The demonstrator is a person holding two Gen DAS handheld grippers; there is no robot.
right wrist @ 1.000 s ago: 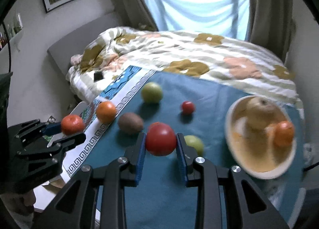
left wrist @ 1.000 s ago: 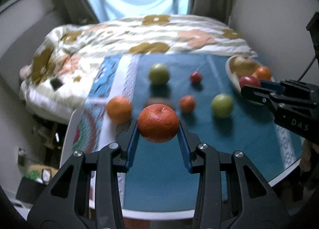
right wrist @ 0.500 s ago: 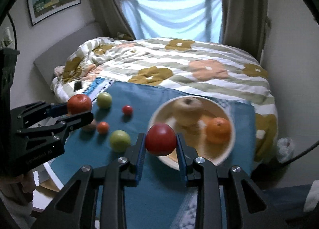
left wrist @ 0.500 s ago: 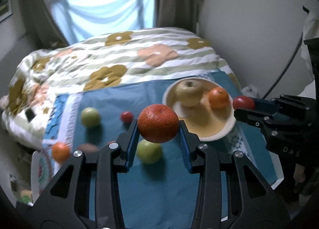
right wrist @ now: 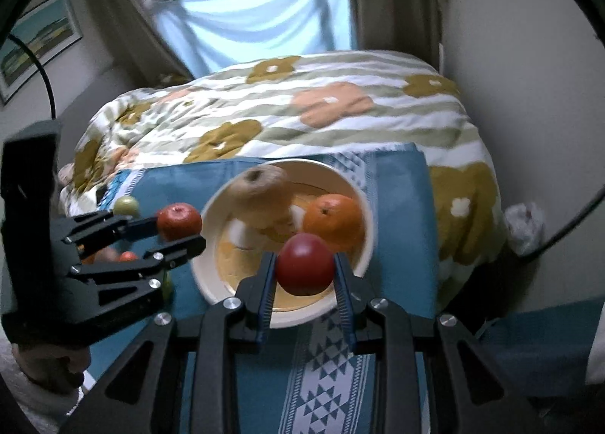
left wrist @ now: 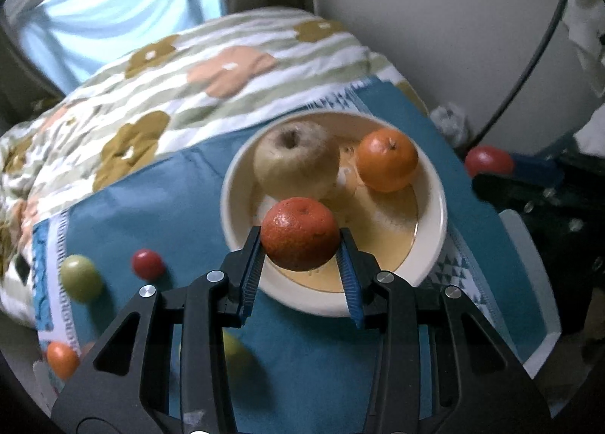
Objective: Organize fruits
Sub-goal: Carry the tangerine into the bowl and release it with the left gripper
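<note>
Left gripper (left wrist: pixel 300 263): ribbed blue pads pinch a mandarin (left wrist: pixel 300 233), round, dimpled reddish-orange peel, held over the bowl's near rim.

Right gripper (right wrist: pixel 304 275): pads clamp a tomato (right wrist: pixel 304 263), smooth, glossy, deep red, also over the near rim.

Bowl (left wrist: pixel 435 184): cream, round, shallow, smooth glazed wall, yellowish floor. Contents, left wrist view: one large pale apple (left wrist: pixel 297 161), matte skin with dark stem pit, at 11 o'clock; one bright orange (left wrist: pixel 387 159), finely pitted, at 1 o'clock. The two look close together; whether they touch, cannot tell.

Bowl sits on a teal tablecloth (left wrist: pixel 151 207), flat woven, white geometric border. Loose on the cloth at 8–9 o'clock from the bowl: small red tomato (left wrist: pixel 147 263), green fruit (left wrist: pixel 80 277), small orange fruit (left wrist: pixel 62 358). Another green fruit (left wrist: pixel 236 354) is partly hidden under the left gripper's frame.

Beyond the table: soft striped quilt (left wrist: pixel 227 67) with flower print.
</note>
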